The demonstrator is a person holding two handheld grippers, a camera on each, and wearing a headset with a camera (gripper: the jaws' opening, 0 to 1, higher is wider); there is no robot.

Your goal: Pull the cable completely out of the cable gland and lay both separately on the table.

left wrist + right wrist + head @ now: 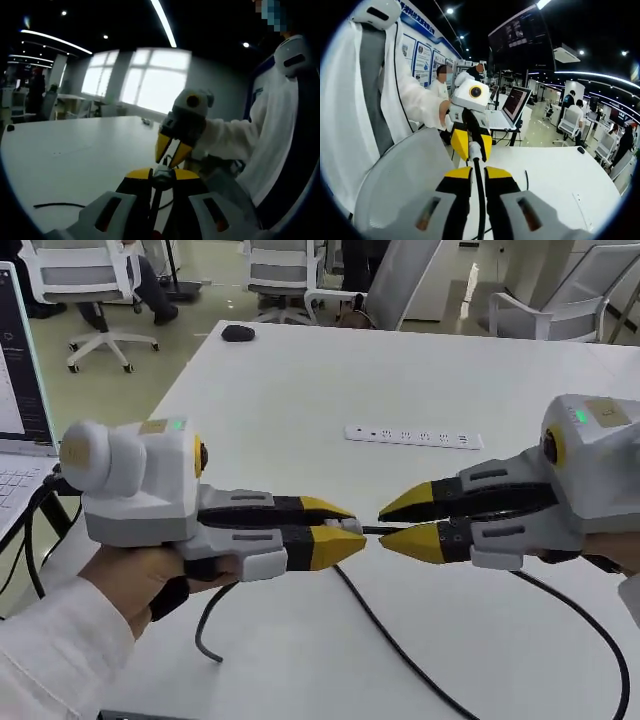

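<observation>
Two grippers meet tip to tip at the centre of the head view, above the white desk. The left gripper comes in from the left of the frame with its jaws nearly closed on the cable gland, a small pale fitting with a rounded, plastic-looking body. The right gripper comes in from the right, its jaws narrowed on the black cable just beside the gland.

The opposed grips look chosen so each tool holds one part and a straight pull apart can draw the cable through. The cable is still threaded in the gland, and neither lies on the desk yet.

The cable is thin, round and flexible. Its slack droops from the grippers and curves over the smooth, matte desk toward the lower edge of the frame. The yellow jaw tips taper to blunt wedges. A white power strip lies flat further up the frame.
</observation>
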